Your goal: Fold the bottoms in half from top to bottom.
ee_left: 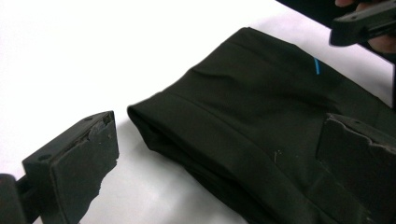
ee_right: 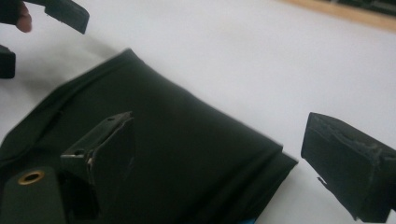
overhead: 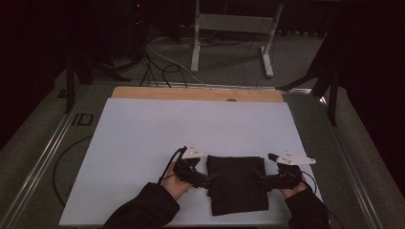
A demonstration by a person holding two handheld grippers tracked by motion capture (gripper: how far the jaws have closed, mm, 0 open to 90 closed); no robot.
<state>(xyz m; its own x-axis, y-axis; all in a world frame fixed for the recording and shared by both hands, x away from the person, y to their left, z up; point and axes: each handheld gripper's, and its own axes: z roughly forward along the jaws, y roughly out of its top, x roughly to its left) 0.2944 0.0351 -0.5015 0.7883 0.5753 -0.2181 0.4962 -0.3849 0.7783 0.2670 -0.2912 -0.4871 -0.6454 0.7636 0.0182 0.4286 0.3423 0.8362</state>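
A folded black cloth (overhead: 237, 183) lies on the white table (overhead: 143, 138) near its front edge. My left gripper (overhead: 212, 178) sits at the cloth's left edge, open, with one jaw over the fabric and the other on the bare table beside the fold (ee_left: 187, 135). My right gripper (overhead: 259, 177) is at the cloth's right edge, also open, one jaw above the fabric (ee_right: 177, 140) and the other off its corner. In the left gripper view a small blue mark (ee_left: 316, 66) shows on the cloth.
A wooden strip (overhead: 196, 93) runs along the table's far edge. Beyond it, cables (overhead: 162, 67) lie on the floor beside a white frame stand (overhead: 229, 28). Metal rails (overhead: 43, 152) flank the table.
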